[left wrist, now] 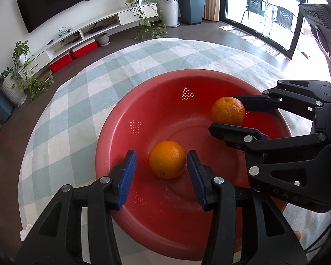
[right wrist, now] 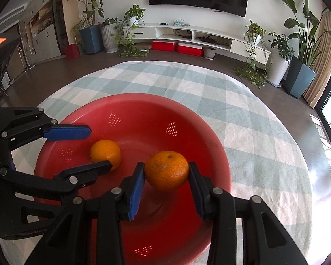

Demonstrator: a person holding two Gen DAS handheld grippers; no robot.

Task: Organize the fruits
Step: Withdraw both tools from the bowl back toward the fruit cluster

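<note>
A red perforated bowl (left wrist: 121, 137) stands on a checked cloth; it also shows in the right wrist view (right wrist: 143, 119). A smooth orange (left wrist: 167, 159) lies on the bowl's floor between the spread fingers of my left gripper (left wrist: 162, 167), which is open and does not touch it. It also shows in the right wrist view (right wrist: 106, 151). My right gripper (right wrist: 167, 174) is shut on a second, rougher orange (right wrist: 166, 170) and holds it above the bowl's floor. In the left wrist view that orange (left wrist: 228, 110) sits between the right gripper's fingers (left wrist: 228, 112).
The checked cloth (left wrist: 81, 101) covers a round table with floor around it. A small orange-coloured thing (left wrist: 297, 235) lies on the cloth at the bowl's near right. A TV bench, red boxes and potted plants stand far off by the wall.
</note>
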